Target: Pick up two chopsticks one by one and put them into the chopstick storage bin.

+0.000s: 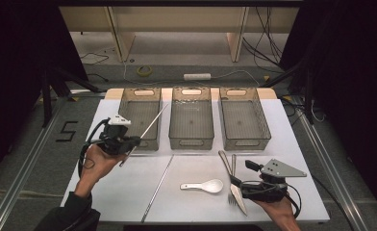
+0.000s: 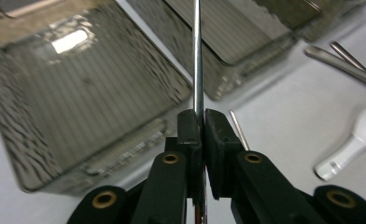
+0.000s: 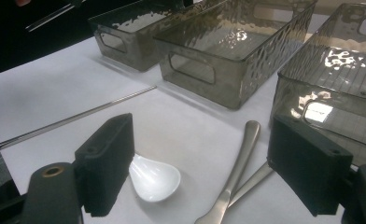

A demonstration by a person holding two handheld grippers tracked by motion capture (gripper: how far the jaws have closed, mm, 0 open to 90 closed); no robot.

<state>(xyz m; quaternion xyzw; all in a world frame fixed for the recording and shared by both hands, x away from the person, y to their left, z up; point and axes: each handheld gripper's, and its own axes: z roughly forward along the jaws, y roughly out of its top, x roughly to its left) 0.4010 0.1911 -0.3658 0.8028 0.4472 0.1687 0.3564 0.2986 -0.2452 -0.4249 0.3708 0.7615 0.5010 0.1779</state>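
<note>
On white table (image 1: 129, 192): three clear grey plastic bins (image 1: 191, 118); two thin steel chopsticks, one (image 1: 145, 131) pinched by left gripper (image 1: 134, 141), one (image 1: 157, 188) lying; right gripper (image 1: 233, 180) spread.

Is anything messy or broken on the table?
Nothing broken or spilled. The knife and fork lie crossed over each other near the right gripper, a bit untidy. The left gripper holds one metal chopstick; the other chopstick lies alone.

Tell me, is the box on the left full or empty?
Empty. The left bin shows only its bare ribbed floor in the high view. The thin metal rod held by the left gripper hangs above it, not inside.
</note>
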